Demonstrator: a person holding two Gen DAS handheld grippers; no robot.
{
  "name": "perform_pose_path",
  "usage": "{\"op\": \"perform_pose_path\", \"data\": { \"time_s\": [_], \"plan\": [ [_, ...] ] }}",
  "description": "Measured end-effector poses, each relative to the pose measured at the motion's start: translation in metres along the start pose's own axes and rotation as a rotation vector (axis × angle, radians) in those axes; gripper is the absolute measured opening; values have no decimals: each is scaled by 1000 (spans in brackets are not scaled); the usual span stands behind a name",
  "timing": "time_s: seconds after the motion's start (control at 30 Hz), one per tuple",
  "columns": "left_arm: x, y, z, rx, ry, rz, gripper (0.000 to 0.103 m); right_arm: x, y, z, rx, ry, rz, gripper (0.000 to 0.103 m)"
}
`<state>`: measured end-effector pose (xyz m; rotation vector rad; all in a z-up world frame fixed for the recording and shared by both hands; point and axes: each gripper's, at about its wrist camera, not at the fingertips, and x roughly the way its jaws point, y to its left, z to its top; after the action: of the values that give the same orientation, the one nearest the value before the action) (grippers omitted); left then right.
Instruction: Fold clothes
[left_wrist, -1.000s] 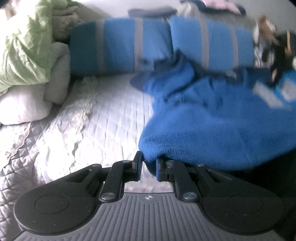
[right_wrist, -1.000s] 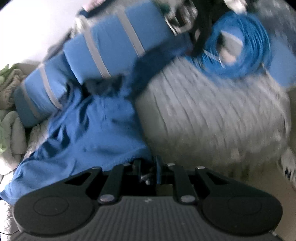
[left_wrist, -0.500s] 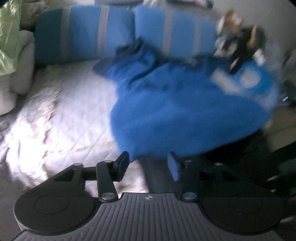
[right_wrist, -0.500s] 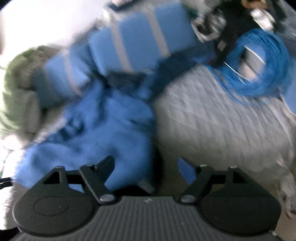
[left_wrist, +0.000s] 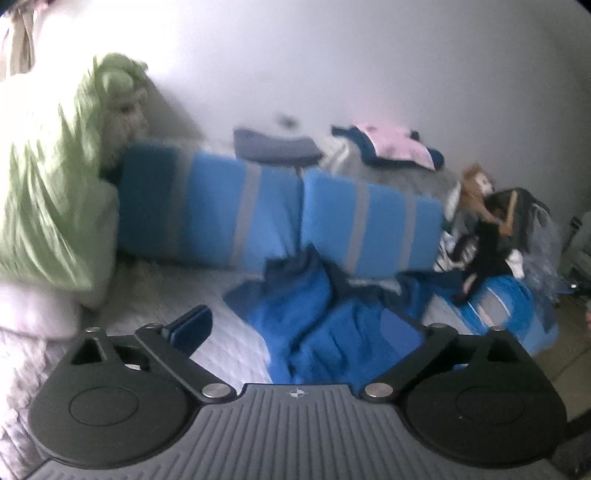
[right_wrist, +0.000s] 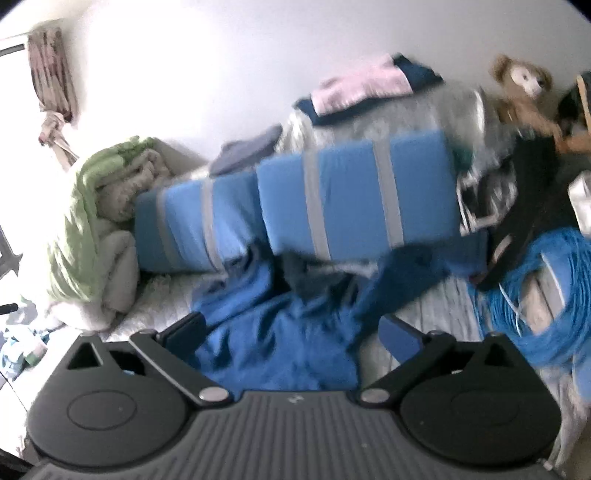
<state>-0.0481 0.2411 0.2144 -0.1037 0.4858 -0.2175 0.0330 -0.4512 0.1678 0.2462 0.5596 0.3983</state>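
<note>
A blue fleece garment (left_wrist: 325, 332) lies crumpled on the pale quilted bed (left_wrist: 229, 347), its darker part reaching back to the striped cushions. In the right wrist view the same garment (right_wrist: 280, 339) spreads out in front of the fingers. My left gripper (left_wrist: 295, 328) is open above the garment's near edge, with nothing between its fingers. My right gripper (right_wrist: 291, 332) is open as well, raised over the garment and holding nothing.
Two blue cushions with grey stripes (left_wrist: 280, 218) stand along the back. A green and white bedding pile (left_wrist: 48, 206) fills the left. Folded pink and navy clothes (left_wrist: 395, 147) lie behind. Dolls (left_wrist: 491, 221) and a blue cable coil (right_wrist: 546, 291) sit at the right.
Both grippers were shut on the blue garment's edge one second ago. They have opened, let it drop onto the bed, and pulled up and back.
</note>
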Motion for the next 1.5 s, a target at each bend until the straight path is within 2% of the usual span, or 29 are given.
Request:
{"op": "perform_pose_path", "data": {
  "time_s": [0.1, 0.23, 0.37, 0.63, 0.8, 0.9, 1.03, 1.13, 1.33, 1.5],
  "plan": [
    [-2, 1, 29, 36, 24, 2, 103, -6, 1, 34, 73, -24, 60, 103],
    [0, -2, 58, 55, 57, -55, 103, -15, -5, 80, 149, -55, 76, 103],
    [-5, -12, 88, 84, 15, -139, 103, -22, -9, 117, 151, -90, 84, 103],
    [16, -11, 124, 49, -99, -172, 103, -19, -13, 162, 140, -184, 46, 103],
    [47, -5, 121, 26, -108, -147, 103, -4, -14, 156, 104, -184, 17, 103],
    [74, -1, 113, -7, -87, -152, 103, 16, -12, 142, 27, -163, -37, 103],
    [111, 5, 102, -50, -59, -160, 103, 63, -10, 115, -54, -90, -94, 103],
    [141, 5, 95, -70, -35, -170, 103, 108, -11, 91, -66, -9, -80, 103],
    [227, -23, 65, 49, 94, -116, 103, 185, -8, 50, 20, 121, -17, 103],
    [300, -47, 39, 151, 203, -69, 103, 227, 9, 13, 7, 181, 22, 103]
  ]
}}
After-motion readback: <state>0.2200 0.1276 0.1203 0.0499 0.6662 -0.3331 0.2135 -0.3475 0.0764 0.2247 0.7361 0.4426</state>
